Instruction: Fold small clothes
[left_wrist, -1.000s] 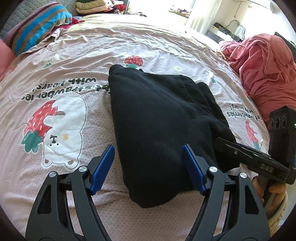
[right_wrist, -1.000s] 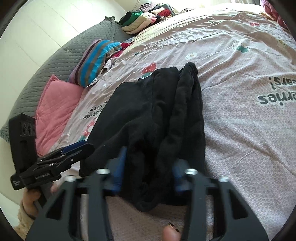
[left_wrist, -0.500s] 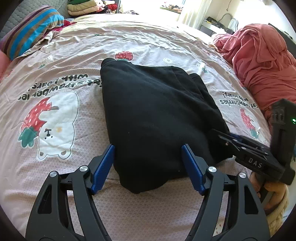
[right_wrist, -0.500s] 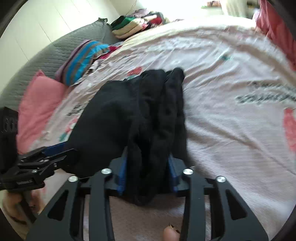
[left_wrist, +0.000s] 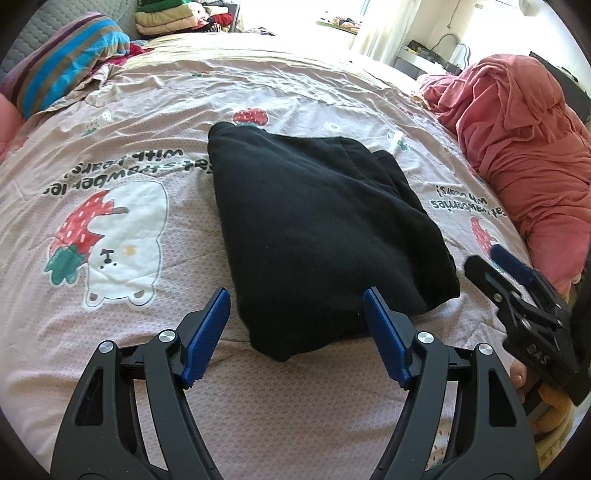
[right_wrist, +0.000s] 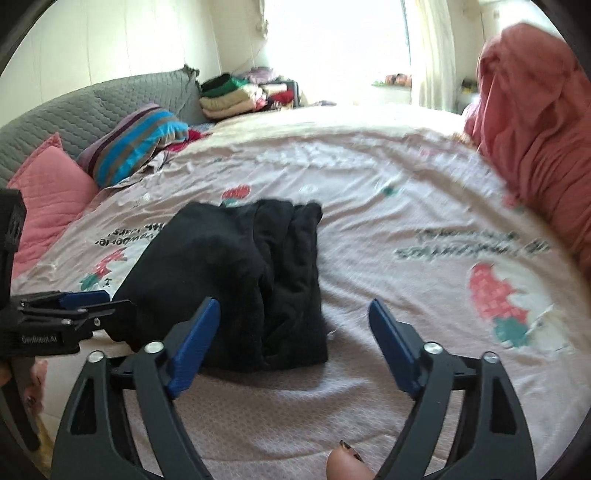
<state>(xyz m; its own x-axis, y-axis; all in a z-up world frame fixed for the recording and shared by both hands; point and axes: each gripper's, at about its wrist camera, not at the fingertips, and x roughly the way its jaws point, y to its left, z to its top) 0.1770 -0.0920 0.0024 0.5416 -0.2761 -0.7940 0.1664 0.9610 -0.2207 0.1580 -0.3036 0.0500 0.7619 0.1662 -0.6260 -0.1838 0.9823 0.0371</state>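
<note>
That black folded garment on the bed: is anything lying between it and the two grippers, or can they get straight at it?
Nothing visible blocks them. The black garment lies on bare bedsheet. The left gripper is open just in front of it; the right gripper, whose jaws have just been opening, is beside its near edge, holding nothing.

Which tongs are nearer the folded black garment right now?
Left. The left tongs stand open around the black garment's near end. The right tongs, jaws just opened, sit back off its corner, nothing between them.

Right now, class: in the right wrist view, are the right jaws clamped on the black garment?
No: the right gripper stands wide open, and the black garment lies loose on the bed.
</note>
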